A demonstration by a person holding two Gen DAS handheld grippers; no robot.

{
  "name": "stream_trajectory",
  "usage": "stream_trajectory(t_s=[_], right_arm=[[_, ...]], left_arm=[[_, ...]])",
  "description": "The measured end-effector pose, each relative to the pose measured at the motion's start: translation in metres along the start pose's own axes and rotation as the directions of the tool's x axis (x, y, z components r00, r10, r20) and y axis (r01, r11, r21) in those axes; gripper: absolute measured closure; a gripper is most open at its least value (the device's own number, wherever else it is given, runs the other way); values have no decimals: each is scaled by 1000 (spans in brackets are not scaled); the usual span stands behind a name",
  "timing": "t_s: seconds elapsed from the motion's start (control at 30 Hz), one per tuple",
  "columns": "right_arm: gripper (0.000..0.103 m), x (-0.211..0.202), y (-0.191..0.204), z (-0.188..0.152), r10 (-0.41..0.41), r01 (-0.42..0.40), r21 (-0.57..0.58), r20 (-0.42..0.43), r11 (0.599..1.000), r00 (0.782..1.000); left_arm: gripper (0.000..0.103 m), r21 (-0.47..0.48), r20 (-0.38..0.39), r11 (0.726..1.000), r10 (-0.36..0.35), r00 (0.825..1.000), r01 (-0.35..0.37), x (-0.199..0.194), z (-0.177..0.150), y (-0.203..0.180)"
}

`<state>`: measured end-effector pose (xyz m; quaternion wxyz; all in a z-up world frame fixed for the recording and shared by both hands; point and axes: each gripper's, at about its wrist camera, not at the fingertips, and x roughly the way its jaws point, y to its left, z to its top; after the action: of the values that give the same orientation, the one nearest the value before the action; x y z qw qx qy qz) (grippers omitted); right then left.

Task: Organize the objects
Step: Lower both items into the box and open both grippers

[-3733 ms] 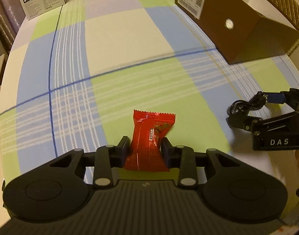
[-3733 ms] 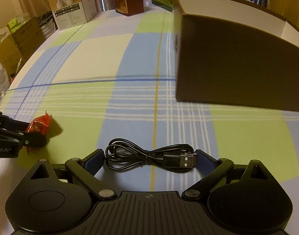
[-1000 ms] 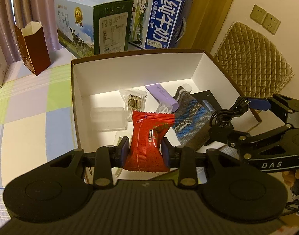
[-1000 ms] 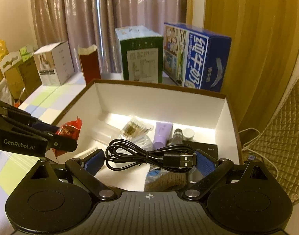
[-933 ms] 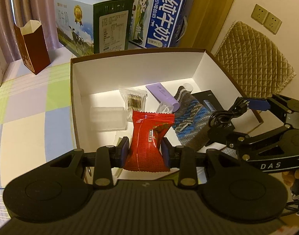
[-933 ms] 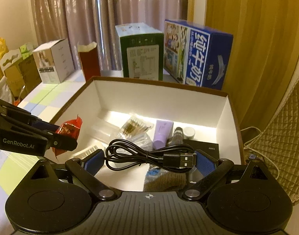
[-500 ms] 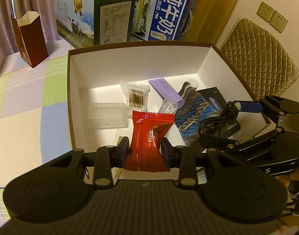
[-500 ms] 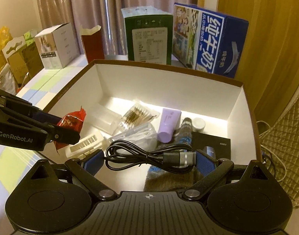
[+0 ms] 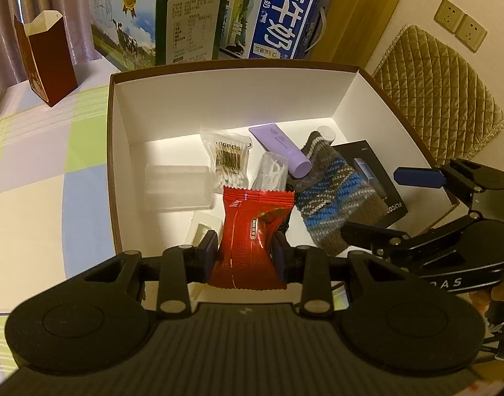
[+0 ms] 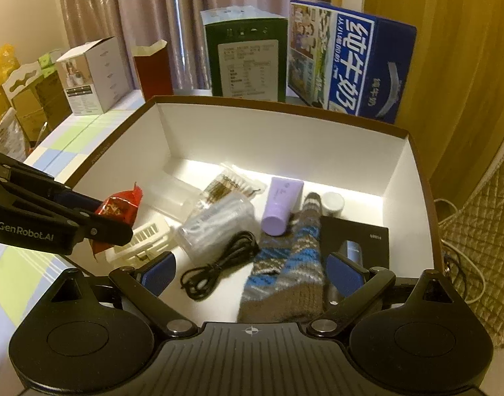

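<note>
Left gripper (image 9: 245,251) pinches a crinkled red foil snack packet (image 9: 253,236) above the white-lined brown cardboard box (image 10: 397,171), while the right gripper (image 10: 252,272) hangs wide open and empty over a coiled black cable (image 10: 220,264) inside.

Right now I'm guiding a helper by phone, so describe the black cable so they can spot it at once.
Look into the open brown box with white inner walls. On its floor near the front, the black cable lies as a loose coil between the clear plastic pouch and the striped knit sock. It is the only thin, black, looped thing there, and no gripper holds it.
</note>
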<state>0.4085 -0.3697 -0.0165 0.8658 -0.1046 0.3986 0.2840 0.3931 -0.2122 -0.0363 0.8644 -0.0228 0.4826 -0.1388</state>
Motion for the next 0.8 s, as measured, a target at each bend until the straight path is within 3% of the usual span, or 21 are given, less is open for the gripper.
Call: stream_trajectory(t_s=[0.43,0.63,0.8], right_arm=[[7,-3,-4,-4,-9,9,23,2,1000,1000],[7,-5,-4,-5,-6,6,27,5,1000,1000],[7,-9,-3,-6,-3,3,32,9,999,1000]], left_arm=[[72,8,7,1000,-3,1000,3,-1,0,-5],[56,11,26,1000,3,1000,-4,-6,1,-6],[50,9,37,1000,11,999,-11,-11,1,-4]])
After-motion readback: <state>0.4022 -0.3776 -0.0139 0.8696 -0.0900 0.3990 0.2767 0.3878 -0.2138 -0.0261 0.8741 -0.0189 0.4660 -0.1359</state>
